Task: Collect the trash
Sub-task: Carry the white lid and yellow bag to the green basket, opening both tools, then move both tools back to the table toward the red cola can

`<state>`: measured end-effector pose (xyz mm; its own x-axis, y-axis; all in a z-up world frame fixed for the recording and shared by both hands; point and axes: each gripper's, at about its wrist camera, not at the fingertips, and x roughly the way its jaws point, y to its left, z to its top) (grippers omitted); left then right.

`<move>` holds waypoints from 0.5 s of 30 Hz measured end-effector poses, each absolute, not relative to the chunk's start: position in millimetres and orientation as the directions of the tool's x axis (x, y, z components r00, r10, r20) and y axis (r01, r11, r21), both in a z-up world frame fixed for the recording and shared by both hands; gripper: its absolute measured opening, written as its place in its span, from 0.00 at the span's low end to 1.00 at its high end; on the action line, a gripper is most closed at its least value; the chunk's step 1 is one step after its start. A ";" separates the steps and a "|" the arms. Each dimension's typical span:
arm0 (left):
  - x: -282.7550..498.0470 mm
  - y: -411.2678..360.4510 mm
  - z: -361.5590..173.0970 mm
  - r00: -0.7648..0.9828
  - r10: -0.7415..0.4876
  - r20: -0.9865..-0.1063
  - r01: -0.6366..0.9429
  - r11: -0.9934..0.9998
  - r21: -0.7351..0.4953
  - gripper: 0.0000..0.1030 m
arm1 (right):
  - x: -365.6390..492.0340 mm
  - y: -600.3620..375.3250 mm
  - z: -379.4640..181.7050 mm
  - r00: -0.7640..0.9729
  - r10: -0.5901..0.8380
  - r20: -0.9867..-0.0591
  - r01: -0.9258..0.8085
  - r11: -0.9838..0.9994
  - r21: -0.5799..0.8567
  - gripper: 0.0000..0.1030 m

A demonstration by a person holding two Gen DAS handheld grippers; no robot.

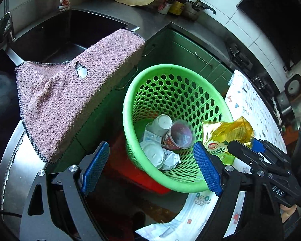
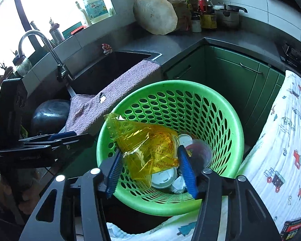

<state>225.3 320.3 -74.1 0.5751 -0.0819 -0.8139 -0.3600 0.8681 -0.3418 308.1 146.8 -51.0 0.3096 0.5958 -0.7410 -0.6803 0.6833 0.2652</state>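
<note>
The yellow wrapper [image 2: 148, 150] sits dead centre in the right wrist view, hanging over the mouth of the green basket [image 2: 226, 118], between the blue pads of the right claw [image 2: 150, 167]. Those pads look parted, with the wrapper loose between them rather than squeezed, so it reads like a let-go over the bin. In the left wrist view the same wrapper [image 1: 228, 134] shows at the right of the frame, just outside the basket rim [image 1: 128, 92].

Handling-wise it's crinkly plastic film, basically weightless, floppy and a bit slick. It probably won't drop straight; it could catch on the rim or cling to a pad. Best place to pinch it would be the bunched, folded middle, not a flat edge that slides out.

The left claw [image 1: 150, 165] is spread wide with nothing in it, hovering over the basket at lower centre.

Down in the basket there's a white cup [image 1: 162, 123], a clear cup with red print [image 1: 179, 135], a white lid [image 1: 152, 155] and crumpled paper [image 1: 170, 160]. A pink towel [image 1: 74, 92] drapes over the sink edge at left, and a patterned cloth [image 2: 281, 140] covers the right side.
</note>
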 end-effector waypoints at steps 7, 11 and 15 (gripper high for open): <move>227.9 315.2 -73.5 0.575 -0.090 -0.813 -0.348 0.873 -0.343 0.82 | 296.6 132.1 -40.6 0.345 0.607 -0.716 -0.690 0.681 0.245 0.66; 229.5 304.7 -68.5 0.580 -0.091 -0.809 -0.328 0.883 -0.335 0.82 | 284.8 108.1 -32.9 0.362 0.611 -0.704 -0.676 0.692 0.253 0.66; 228.9 288.8 -61.1 0.590 -0.103 -0.801 -0.297 0.895 -0.334 0.82 | 268.6 74.1 -27.4 0.381 0.611 -0.694 -0.653 0.709 0.265 0.69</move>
